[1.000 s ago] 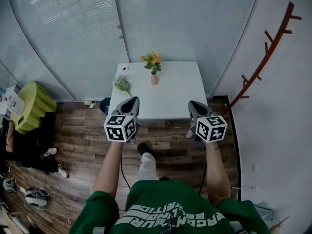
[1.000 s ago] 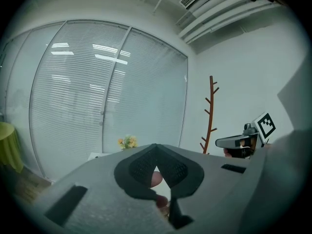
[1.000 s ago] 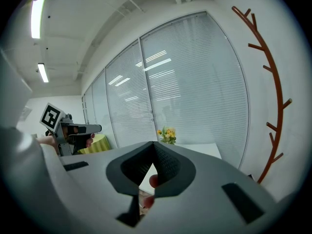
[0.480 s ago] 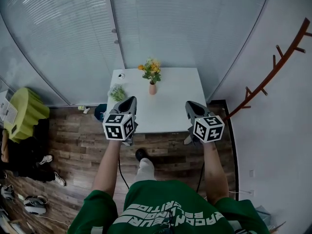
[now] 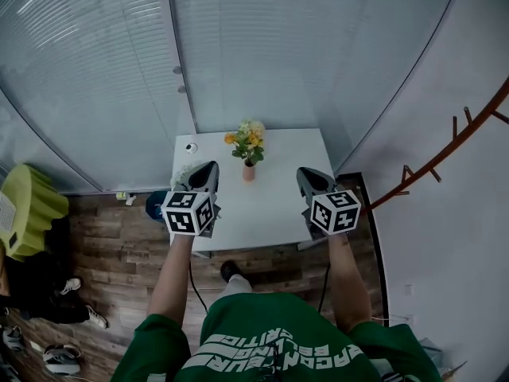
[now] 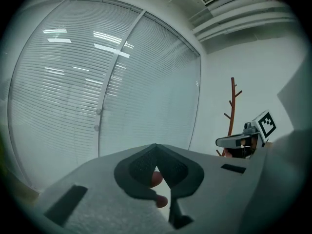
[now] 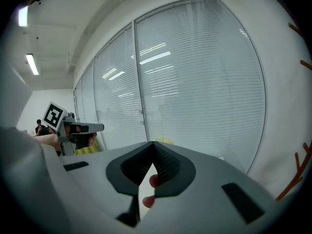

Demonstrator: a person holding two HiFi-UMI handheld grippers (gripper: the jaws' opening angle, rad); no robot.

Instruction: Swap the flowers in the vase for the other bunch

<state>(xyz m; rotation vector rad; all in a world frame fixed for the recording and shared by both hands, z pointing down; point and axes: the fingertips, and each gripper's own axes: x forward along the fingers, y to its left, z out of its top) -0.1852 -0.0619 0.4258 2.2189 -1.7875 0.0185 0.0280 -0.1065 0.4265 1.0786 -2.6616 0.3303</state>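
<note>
- The left gripper (image 5: pixel 208 169) is clenched, its jaws meeting at the tips with nothing between them. It hangs over the near left part of the white table (image 5: pixel 278 213).
- The right gripper (image 5: pixel 305 174) is likewise clenched and empty, over the table's near right part.
- The small vase (image 5: pixel 249 172) stands upright towards the far middle of the table, between the two grippers and beyond them, touched by neither.
- The yellow and orange flowers (image 5: pixel 246 140) sit in the vase.
- The other bunch (image 5: pixel 182 173), pale green, lies by the table's left edge, mostly hidden behind the left gripper.
- A small round thing (image 5: pixel 191 146) rests at the far left corner.
- A wooden coat rack (image 5: pixel 445 161) leans on the right wall.
</note>
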